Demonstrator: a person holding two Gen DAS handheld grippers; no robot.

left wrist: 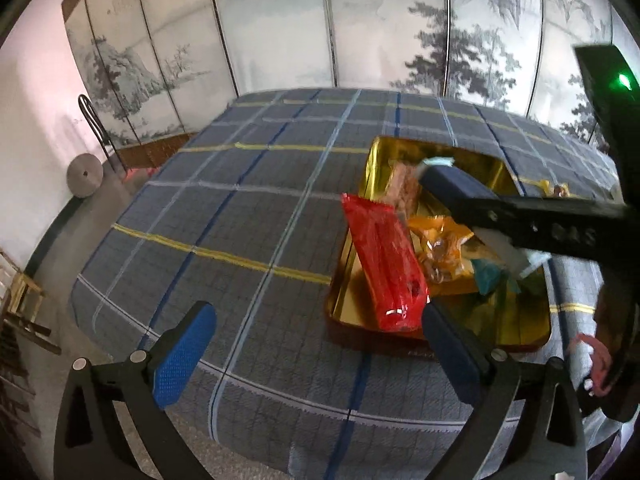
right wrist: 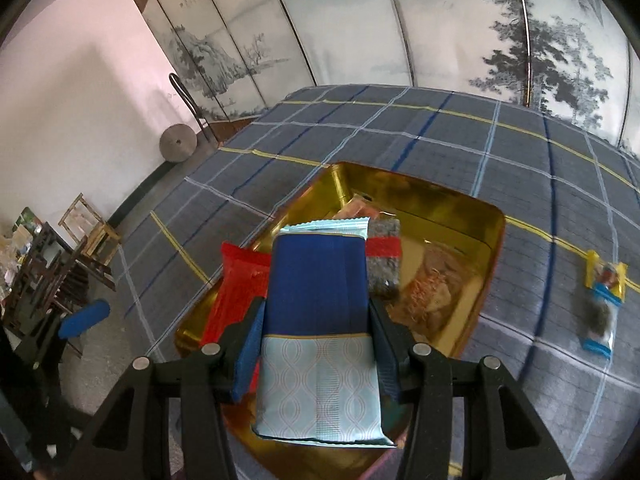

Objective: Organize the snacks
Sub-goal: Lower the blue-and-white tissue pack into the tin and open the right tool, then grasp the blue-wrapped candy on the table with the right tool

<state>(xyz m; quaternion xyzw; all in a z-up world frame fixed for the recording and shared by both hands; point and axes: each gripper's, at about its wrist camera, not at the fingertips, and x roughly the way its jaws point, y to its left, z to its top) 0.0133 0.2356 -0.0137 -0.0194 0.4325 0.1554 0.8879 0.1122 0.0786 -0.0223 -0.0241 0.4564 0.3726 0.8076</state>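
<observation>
A gold tin point(left wrist: 508, 328) sits on the plaid tablecloth with several snack packets in it. A red packet point(left wrist: 384, 264) leans against its left wall, and an orange packet point(left wrist: 440, 248) lies beside it. My left gripper point(left wrist: 320, 356) stands open at the tin's near left corner with nothing between its fingers; its right finger is close to the red packet. My right gripper point(right wrist: 318, 312) is shut on a dark blue and pale blue packet point(right wrist: 316, 380) and holds it over the tin point(right wrist: 480, 216). From the left wrist view the right gripper point(left wrist: 460, 188) reaches in from the right.
A yellow and blue snack packet point(right wrist: 604, 304) lies on the cloth right of the tin. A dark packet with a red band point(right wrist: 384, 256) rests in the tin. A painted folding screen point(left wrist: 360, 40) stands behind the table. Wooden stools point(right wrist: 80, 236) stand on the floor at left.
</observation>
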